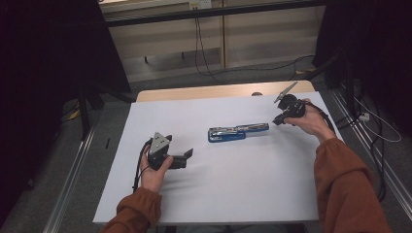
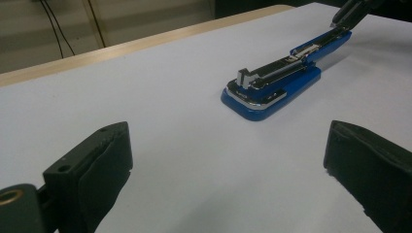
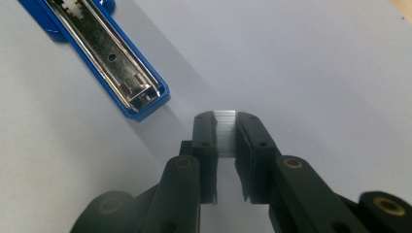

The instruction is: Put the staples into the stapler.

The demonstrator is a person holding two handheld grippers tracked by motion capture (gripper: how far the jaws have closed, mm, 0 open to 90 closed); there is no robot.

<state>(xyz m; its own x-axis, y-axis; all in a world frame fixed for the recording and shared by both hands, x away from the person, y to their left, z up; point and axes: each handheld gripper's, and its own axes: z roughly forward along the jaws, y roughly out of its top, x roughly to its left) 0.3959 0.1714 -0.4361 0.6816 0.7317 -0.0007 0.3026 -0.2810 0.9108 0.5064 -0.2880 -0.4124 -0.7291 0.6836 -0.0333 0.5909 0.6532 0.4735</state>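
Right tool [image 3: 225, 127] pinching a strip of staples [image 3: 225, 133] near the bench's [image 1: 218, 194] far right corner | left tool [image 1: 180, 156] spread, parked near-left | stapler [image 1: 238, 132] flipped open mid-bench | you've picked up the refill; loading and closing left, I'd say

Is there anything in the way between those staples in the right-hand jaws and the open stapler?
Nothing visible. The right gripper holds the staples just short of the stapler, whose open tray faces up; bare white table lies between them.
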